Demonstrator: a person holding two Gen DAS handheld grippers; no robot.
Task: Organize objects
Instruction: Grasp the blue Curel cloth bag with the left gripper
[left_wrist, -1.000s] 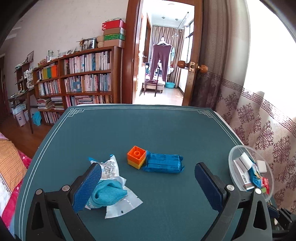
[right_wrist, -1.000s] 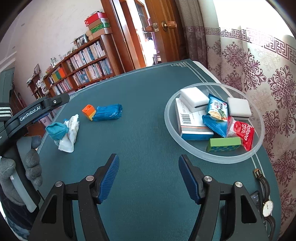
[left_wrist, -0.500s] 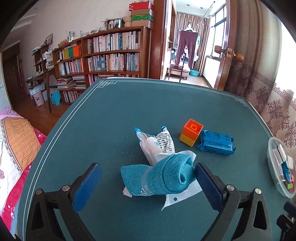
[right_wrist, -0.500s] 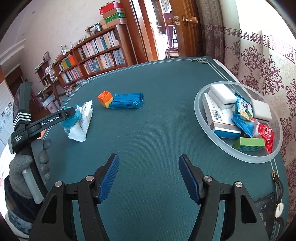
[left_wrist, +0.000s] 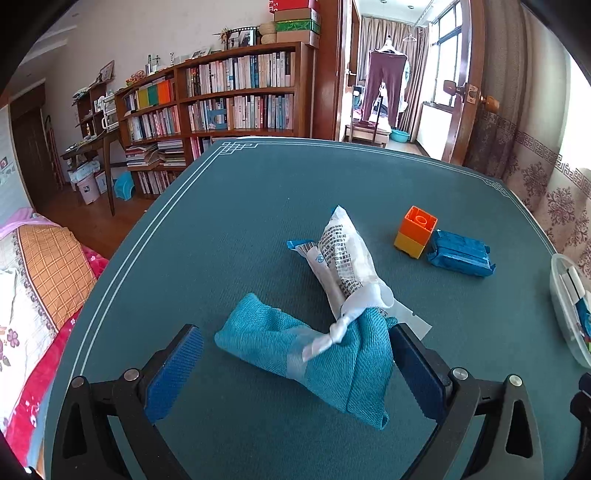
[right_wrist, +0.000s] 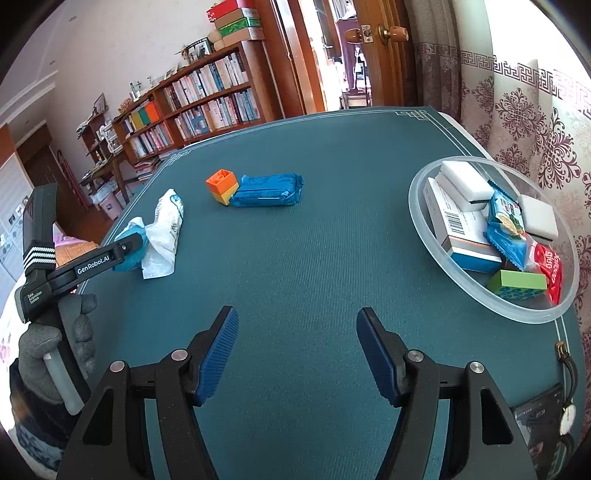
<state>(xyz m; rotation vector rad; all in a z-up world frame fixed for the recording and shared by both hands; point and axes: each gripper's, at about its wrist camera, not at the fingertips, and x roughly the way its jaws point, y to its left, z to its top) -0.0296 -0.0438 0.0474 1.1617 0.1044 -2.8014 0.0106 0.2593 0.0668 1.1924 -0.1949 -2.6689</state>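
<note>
A teal cloth (left_wrist: 306, 354) partly in clear wrap lies on the green table mat (left_wrist: 258, 206), between the fingers of my left gripper (left_wrist: 295, 369). The jaws are open; the cloth's right end lies against the right pad (left_wrist: 417, 373), and the left pad stands apart from it. A white printed packet (left_wrist: 343, 266) lies just beyond the cloth and overlaps it. Farther off are an orange-and-yellow brick (left_wrist: 415, 230) and a blue packet (left_wrist: 460, 253), side by side. My right gripper (right_wrist: 297, 354) hangs open over bare mat, with nothing between its fingers.
A clear bowl (right_wrist: 417, 221) at the right holds several boxes, sponges and snack packets. A watch (right_wrist: 567, 421) and a phone (right_wrist: 539, 417) lie at the near right corner. A gloved hand (right_wrist: 55, 339) holds the left gripper. Bookshelves and a doorway stand beyond the table.
My left gripper swung left and came down over the teal cloth, which now lies between its fingers instead of by the left finger. The right gripper shifted a little and stayed open.
</note>
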